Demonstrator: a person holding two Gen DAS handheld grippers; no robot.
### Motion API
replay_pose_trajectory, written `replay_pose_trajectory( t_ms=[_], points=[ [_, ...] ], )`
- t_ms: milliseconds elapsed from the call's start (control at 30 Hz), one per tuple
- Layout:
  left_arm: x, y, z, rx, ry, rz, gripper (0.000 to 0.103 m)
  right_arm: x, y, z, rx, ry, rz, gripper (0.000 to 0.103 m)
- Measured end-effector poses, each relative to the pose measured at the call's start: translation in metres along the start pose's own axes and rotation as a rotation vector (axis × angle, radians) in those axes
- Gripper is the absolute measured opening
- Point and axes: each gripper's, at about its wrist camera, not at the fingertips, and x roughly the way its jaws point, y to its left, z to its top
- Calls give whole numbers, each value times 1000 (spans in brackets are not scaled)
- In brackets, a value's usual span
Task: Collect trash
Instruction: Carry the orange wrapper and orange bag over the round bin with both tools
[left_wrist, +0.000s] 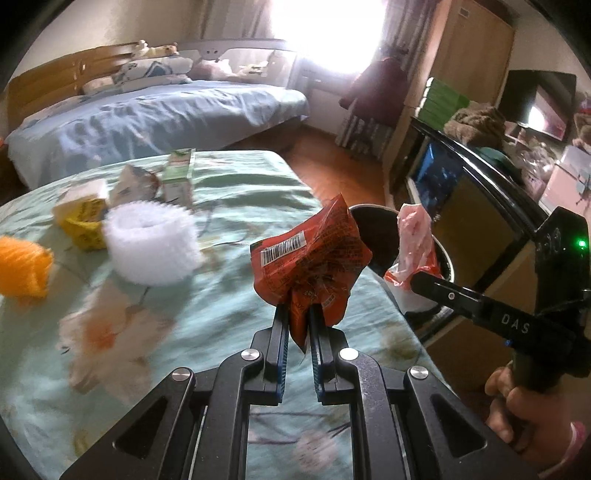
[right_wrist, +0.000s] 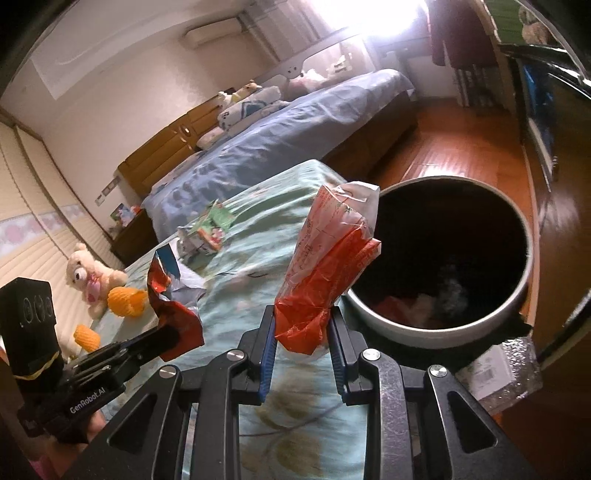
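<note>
- Nearest the lens in the left wrist view, the left gripper (left_wrist: 299, 314) is seen clenched on the lower end of a crumpled red snack wrapper (left_wrist: 310, 258), which stands up from the jaws at the frame's centre.
- In the right wrist view, the right gripper (right_wrist: 301, 325) is seen clamped on a red and white plastic bag (right_wrist: 328, 266), its long axis running upward and slightly right from the jaws.
- The bin (right_wrist: 517, 295) is shown open at the right of that frame, just beyond and right of the bag; some rubbish already lies inside.
- In the left view the bin (left_wrist: 445, 262) lies right of the wrapper, with the right gripper's bag between; the right hand is judged the nearer to the opening.
- More litter is left on the green bedspread (left_wrist: 229, 295) at upper left: a yellow box (left_wrist: 83, 218), a white foam sleeve (left_wrist: 151, 243), a green carton (left_wrist: 179, 177).
- "DAS" is read on the right gripper's body, "GenRobot.AI" on the left's; a barcode is shown on the wrapper, its other print unreadable.
</note>
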Motion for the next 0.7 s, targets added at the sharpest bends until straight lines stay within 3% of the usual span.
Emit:
replay_pose_trajectory(
  t_ms=[700],
  points=[
    [51,-42,27,84,35,-23,10,-13,-47,16,17,-21,-94,27]
  ],
)
